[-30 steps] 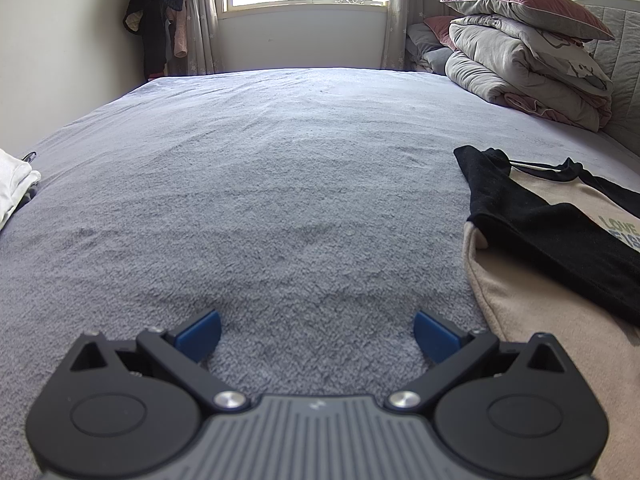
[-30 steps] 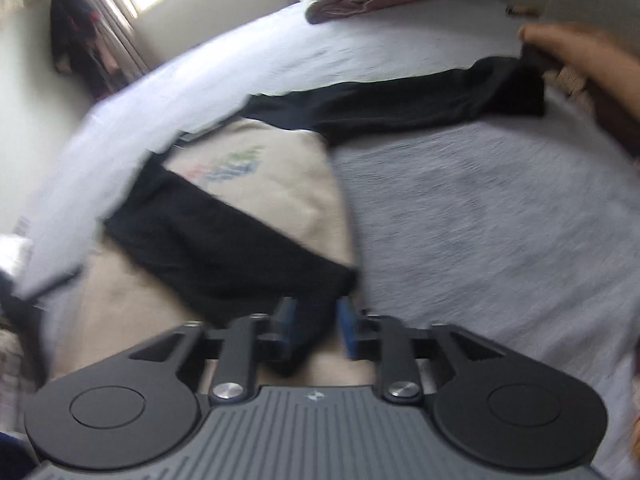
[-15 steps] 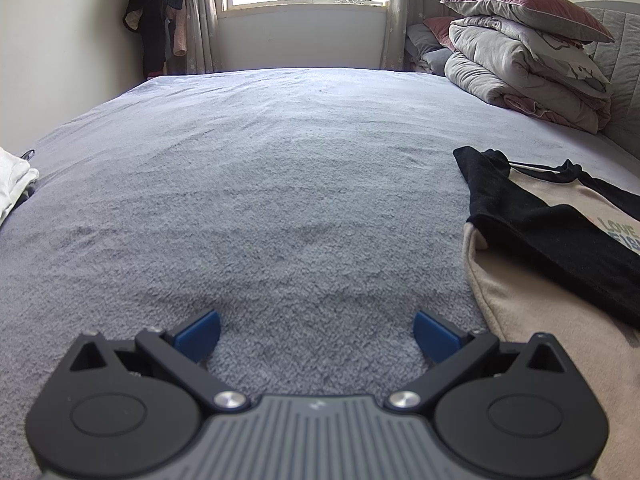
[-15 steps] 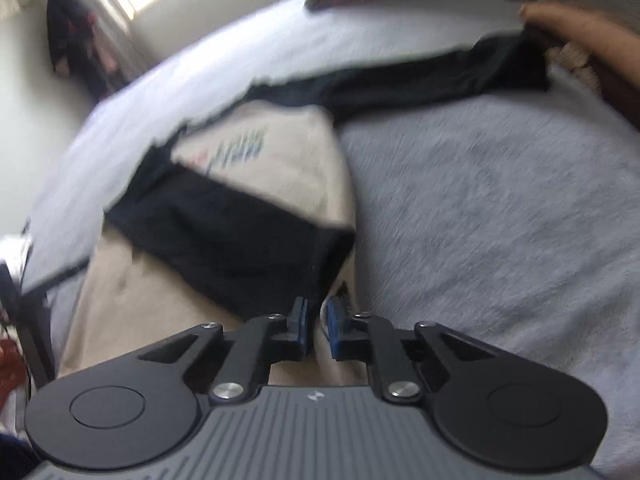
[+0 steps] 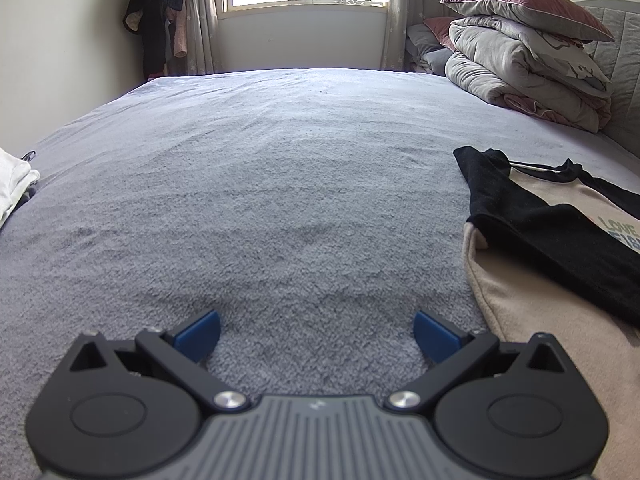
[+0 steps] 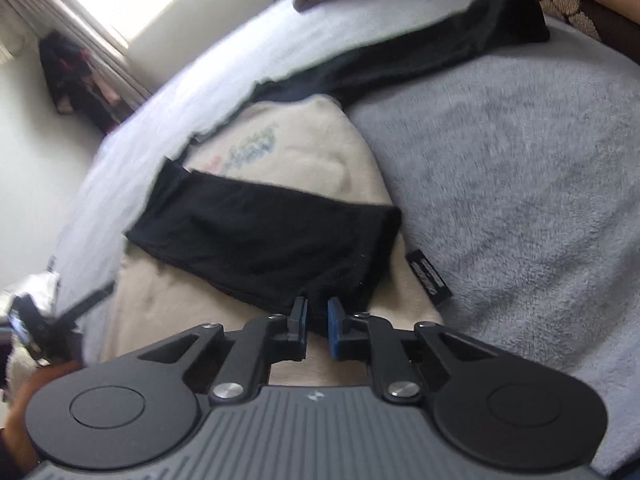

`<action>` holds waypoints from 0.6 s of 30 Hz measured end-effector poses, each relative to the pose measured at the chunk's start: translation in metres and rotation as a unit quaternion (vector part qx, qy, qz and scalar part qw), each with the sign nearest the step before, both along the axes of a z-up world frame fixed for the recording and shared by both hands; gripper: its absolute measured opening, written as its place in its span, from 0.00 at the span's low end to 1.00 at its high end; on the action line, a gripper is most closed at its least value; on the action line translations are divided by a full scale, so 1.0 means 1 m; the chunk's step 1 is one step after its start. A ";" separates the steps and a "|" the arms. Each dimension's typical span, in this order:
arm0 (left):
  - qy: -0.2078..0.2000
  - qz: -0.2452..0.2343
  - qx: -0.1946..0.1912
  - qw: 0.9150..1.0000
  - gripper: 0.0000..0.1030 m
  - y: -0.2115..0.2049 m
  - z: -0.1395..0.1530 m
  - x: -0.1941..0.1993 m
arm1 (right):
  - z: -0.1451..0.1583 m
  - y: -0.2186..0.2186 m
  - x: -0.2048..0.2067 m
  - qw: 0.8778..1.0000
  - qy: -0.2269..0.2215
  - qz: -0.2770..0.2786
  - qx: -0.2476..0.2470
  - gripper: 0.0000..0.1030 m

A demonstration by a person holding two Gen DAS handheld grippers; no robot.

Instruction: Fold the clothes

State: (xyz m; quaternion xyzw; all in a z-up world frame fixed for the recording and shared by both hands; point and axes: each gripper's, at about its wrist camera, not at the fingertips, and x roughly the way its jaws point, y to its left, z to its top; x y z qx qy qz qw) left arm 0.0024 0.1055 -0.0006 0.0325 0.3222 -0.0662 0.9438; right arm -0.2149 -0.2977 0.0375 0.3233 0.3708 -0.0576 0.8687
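Sweatshirt [image 6: 320, 168] collar toward window; right tongs [image 6: 317, 316] pinch folded sleeve [image 6: 260, 240]; left tongs [image 5: 316, 332] released.

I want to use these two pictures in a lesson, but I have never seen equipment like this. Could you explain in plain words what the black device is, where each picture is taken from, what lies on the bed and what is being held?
There is no robot here. A person holds a two-finger gripper in each hand, and each carries a wide-angle camera looking along its fingers.

One picture comes from the left gripper. Its blue-padded fingers are spread wide, holding nothing, low over the grey bed cover.

The other comes from the right gripper. Its fingers are nearly closed, pinching the end of a black sleeve that lies folded across a beige sweatshirt. The other sleeve still stretches out over the bed.

Stacked bedding sits near the headboard.
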 end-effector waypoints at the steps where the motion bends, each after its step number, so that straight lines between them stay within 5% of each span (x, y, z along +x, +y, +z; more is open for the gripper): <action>1: 0.001 0.000 0.000 1.000 1.00 0.000 0.000 0.000 | 0.005 -0.001 -0.005 1.000 -0.008 -0.004 0.007 0.10; 7: 0.011 -0.001 -0.004 1.000 1.00 0.002 0.003 0.003 | 0.027 0.004 -0.032 0.998 -0.036 -0.010 0.059 0.08; 11: 0.012 -0.002 -0.004 1.000 1.00 0.003 0.006 0.002 | 0.002 0.016 -0.021 0.999 0.017 -0.004 0.050 0.10; 18: -0.031 0.031 0.008 0.999 1.00 0.004 0.028 -0.001 | 0.011 0.031 -0.011 0.998 0.034 0.059 0.015 0.33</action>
